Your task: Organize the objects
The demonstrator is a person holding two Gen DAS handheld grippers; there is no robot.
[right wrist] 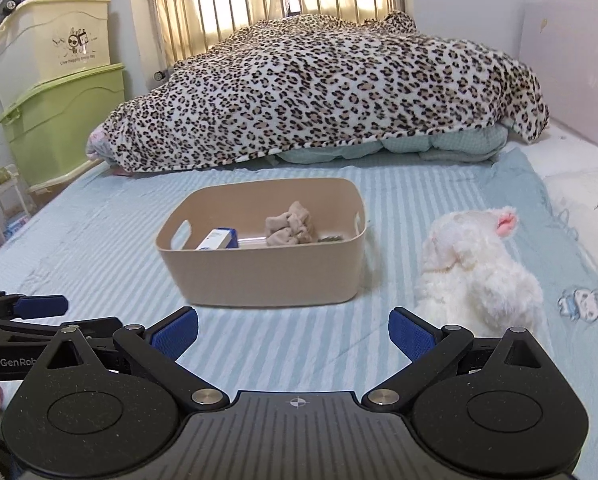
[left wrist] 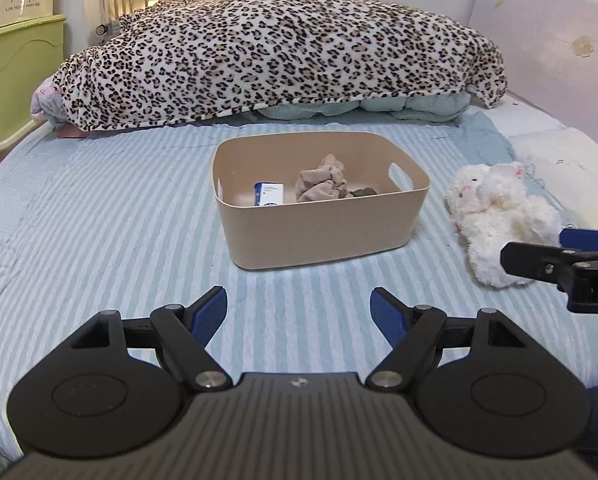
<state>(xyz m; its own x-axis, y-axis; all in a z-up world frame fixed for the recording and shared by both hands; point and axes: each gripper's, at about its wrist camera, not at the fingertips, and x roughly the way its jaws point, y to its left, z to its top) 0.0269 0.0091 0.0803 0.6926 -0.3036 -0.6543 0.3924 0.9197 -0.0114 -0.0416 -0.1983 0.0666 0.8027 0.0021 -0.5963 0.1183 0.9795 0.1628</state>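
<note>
lying on its side beside the bin (left wrist: 319, 236), plush toy (left wrist: 499, 216), long axis toward the pillows

A beige bin (left wrist: 319, 236) sits on a pale blue-and-white striped bedsheet (left wrist: 99, 232). The plush toy (right wrist: 479, 272) is white with a pink ear, the blanket (left wrist: 283, 40) leopard-spotted

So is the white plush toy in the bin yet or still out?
Out. The white plush toy lies on the striped bedsheet beside the beige bin, which holds a crumpled cloth and a small box.
</note>
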